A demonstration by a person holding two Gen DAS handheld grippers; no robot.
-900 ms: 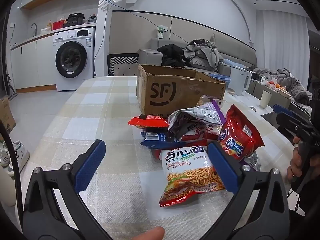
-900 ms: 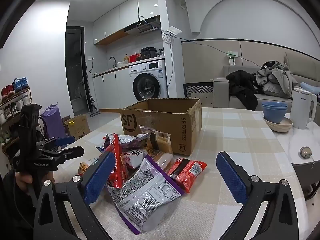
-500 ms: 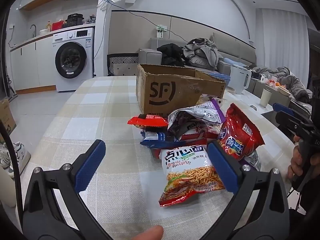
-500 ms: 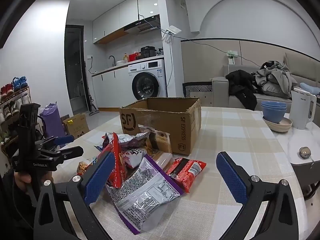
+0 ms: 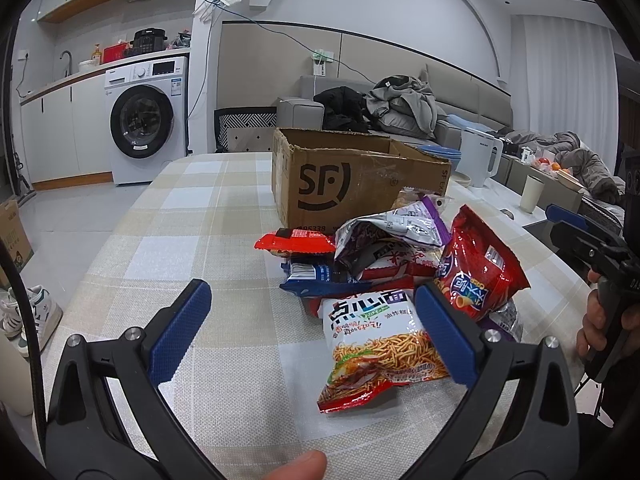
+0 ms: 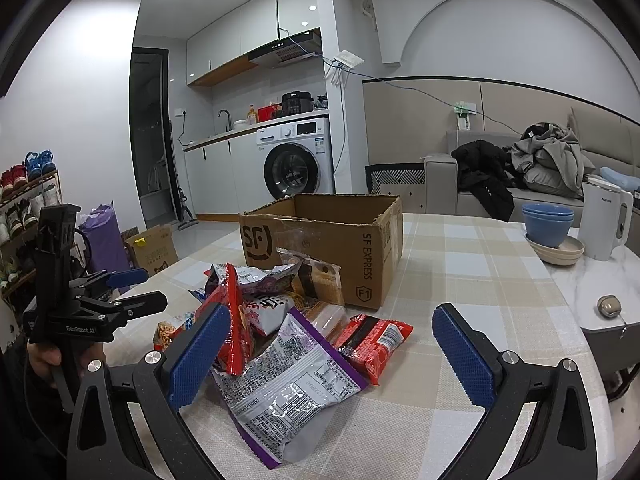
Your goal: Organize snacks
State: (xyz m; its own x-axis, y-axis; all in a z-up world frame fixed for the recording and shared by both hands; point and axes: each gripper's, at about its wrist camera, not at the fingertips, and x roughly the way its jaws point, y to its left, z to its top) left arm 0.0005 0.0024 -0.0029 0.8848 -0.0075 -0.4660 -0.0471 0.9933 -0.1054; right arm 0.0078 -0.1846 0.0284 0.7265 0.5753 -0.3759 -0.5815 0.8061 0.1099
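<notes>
Snacks point(image 5: 392, 276) are lying heaped on worktop point(image 5: 192, 216), SF box point(image 5: 344, 184) at 12 o'clock standing ready for them. Left gripper point(image 5: 312, 328) and right gripper point(image 6: 332, 356) are hovering released, flanking the pile for first pick.

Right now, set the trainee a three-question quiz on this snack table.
1. True or false: the left gripper is shut on the noodle snack bag.
2. Multiple choice: the cardboard box is A) taped shut, B) open at the top, C) lying on its side.
3. Fill in: in the right wrist view, the snack nearest the right gripper is the silver and ____ bag.

Key
1. False: both jaws stand wide apart and the bag lies on the table.
2. B.
3. Purple.
</notes>
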